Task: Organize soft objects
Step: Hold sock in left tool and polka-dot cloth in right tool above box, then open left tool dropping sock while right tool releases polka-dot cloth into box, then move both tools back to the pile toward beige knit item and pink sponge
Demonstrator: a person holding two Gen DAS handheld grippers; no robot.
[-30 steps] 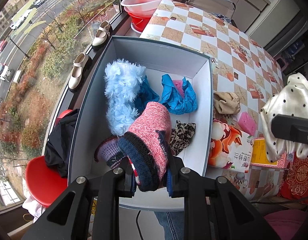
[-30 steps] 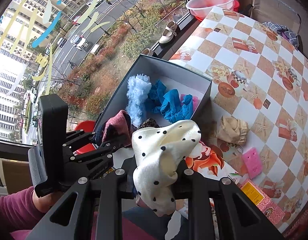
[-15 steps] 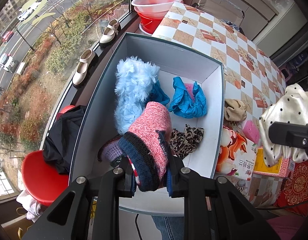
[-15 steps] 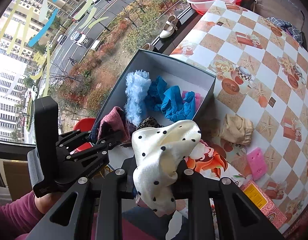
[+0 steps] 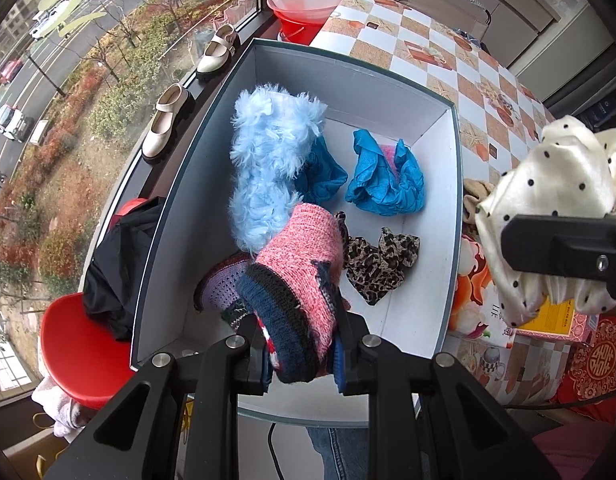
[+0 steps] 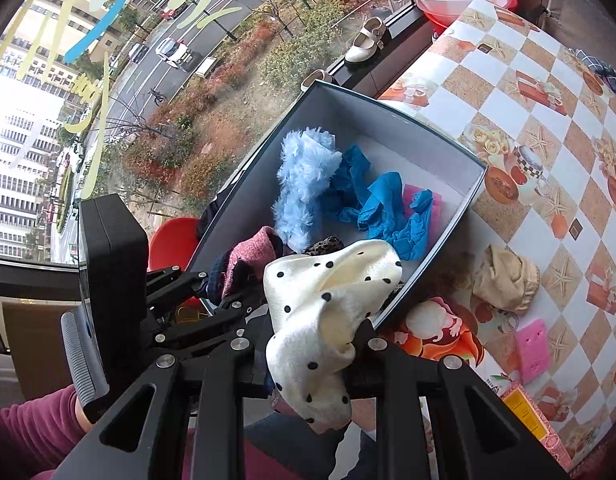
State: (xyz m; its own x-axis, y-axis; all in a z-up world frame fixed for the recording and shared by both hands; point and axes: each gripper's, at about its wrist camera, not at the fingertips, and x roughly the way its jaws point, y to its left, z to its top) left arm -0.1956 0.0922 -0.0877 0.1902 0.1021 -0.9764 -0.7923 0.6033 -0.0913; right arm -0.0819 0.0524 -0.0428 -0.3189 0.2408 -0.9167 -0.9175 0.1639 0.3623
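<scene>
Left tongs [image 5: 302, 354] clamp pink knit sock [image 5: 304, 264]; right tongs [image 6: 308, 354] clamp dotted cloth [image 6: 327, 312].

Left tongs [image 5: 302, 354] and right tongs [image 6: 309, 354] both clamped on cloth

bright window daylight, fisheye-warped edges

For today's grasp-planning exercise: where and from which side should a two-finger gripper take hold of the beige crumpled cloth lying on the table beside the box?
Pinch the raised bunched ridge at the top of the beige crumpled cloth, coming straight down from above. It lies slumped on the checked tablecloth with the box wall close on one side, so a side approach looks cramped; the top folds offer something for the fingers to close on.
</scene>
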